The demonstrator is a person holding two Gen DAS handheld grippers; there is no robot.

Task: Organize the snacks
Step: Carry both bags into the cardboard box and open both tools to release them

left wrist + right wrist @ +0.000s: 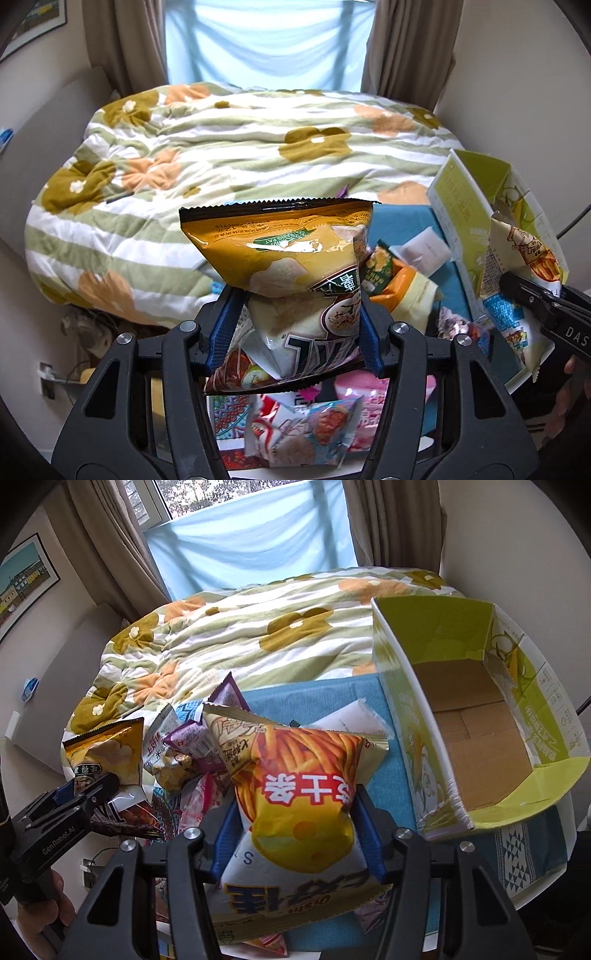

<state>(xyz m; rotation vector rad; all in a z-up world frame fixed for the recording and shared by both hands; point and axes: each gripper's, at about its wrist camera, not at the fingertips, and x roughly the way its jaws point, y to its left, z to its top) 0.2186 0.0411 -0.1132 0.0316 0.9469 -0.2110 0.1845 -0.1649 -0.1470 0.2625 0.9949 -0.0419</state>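
Observation:
My left gripper (295, 325) is shut on a gold and white chip bag (284, 258), held above a pile of snack packets (306, 432). It also shows in the right wrist view (88, 786), at the left with the same gold bag (107, 753). My right gripper (295, 812) is shut on a yellow cheese-stick bag (303, 797), lifted over the blue cloth. In the left wrist view it (532, 295) holds that bag (517, 266) beside the green box (465, 195). The open green cardboard box (424, 716) stands empty at the right.
A blue tablecloth (325, 698) covers the table. More snack packets (192, 746) lie at its left. Behind is a bed with a flowered striped quilt (236, 635), curtains and a window. A power socket (46, 373) sits on the wall at lower left.

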